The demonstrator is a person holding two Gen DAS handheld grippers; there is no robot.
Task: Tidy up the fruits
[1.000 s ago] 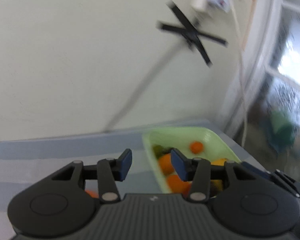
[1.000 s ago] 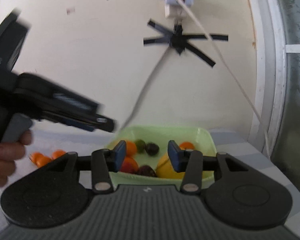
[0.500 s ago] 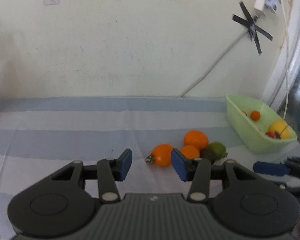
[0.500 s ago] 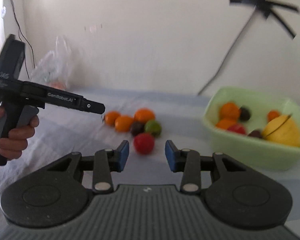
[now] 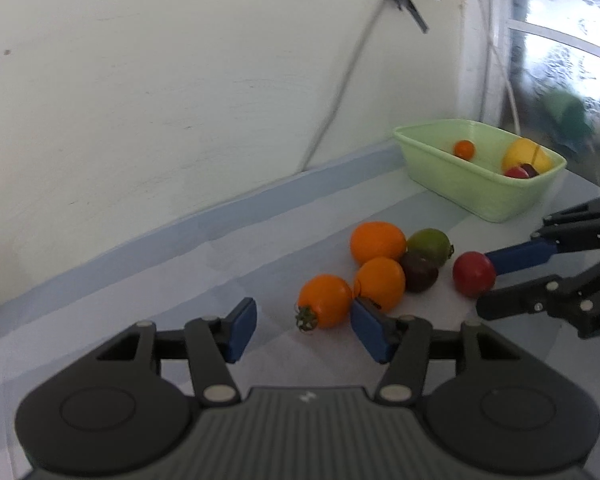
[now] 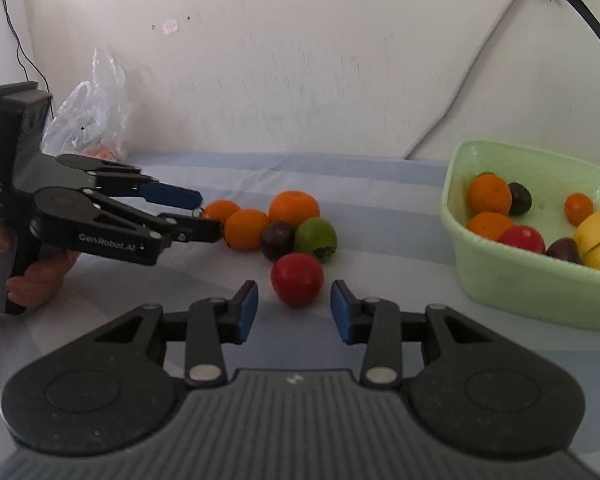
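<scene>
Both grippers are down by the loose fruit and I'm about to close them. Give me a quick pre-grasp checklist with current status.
1. Right gripper lined up on red tomato: ok, open, the tomato just ahead of its tips.
2. Left gripper on stemmed orange tomato: not ok; jaws opening, the tomato sits off-centre by one pad.
3. Neighbouring fruit clear of that pad: cannot tell.
4. Grippers clear of each other: ok.
5. Room in green tub: ok.
</scene>
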